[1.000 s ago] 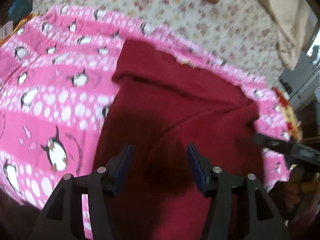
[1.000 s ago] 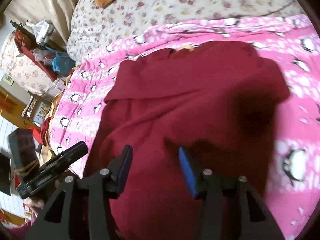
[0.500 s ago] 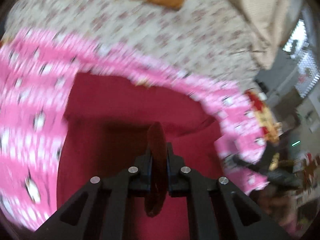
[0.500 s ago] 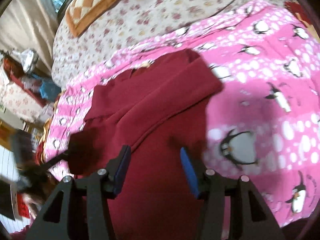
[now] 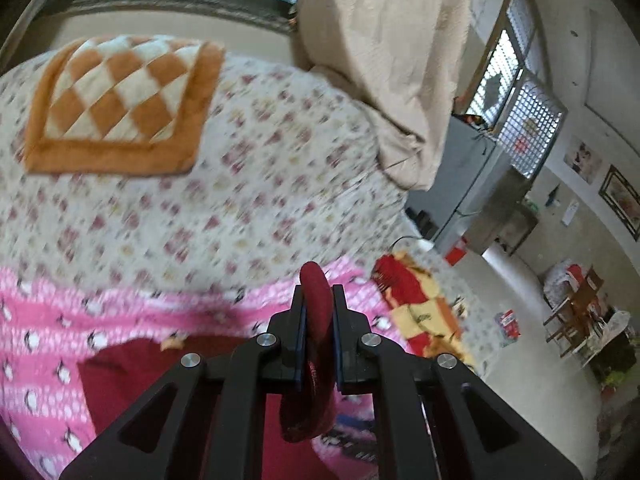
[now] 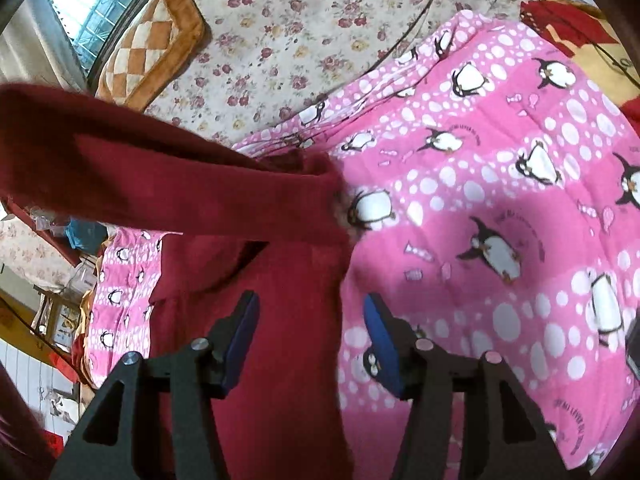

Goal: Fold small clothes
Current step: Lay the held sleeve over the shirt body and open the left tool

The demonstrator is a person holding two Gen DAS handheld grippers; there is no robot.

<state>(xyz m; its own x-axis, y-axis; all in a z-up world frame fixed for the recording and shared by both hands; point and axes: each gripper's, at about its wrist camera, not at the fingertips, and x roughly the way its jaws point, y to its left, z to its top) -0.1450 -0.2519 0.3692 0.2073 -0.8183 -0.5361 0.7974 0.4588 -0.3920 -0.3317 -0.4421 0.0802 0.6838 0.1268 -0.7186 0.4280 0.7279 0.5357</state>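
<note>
We are clamping the left gripper [image 5: 319, 330] jaws on an edge of the dark red garment [image 6: 256, 312], where a second ago they were apart above it, so the fold is under way. The cloth is now lifting off the pink penguin blanket [image 6: 500, 200] on the bed. The right gripper [image 6: 310, 340] jaws are opening above the garment, gripping nothing, angled downward.

Dark red garment [image 6: 260, 280]: soft knit cloth, matt, slightly fuzzy at edges. Pink penguin blanket [image 6: 480, 200]: smooth printed cloth, matt. Floral bedcover [image 5: 240, 208]: quilted cotton-like cloth, matt. Orange-and-cream checked cushion [image 5: 120, 108]: plush, fleecy pile. Beige curtain [image 5: 380, 60]: woven cloth, faint textured pattern. Gripper fingers [image 6: 240, 332]: matt black plastic, blue rubbery pads, shiny metal screw heads.
</note>
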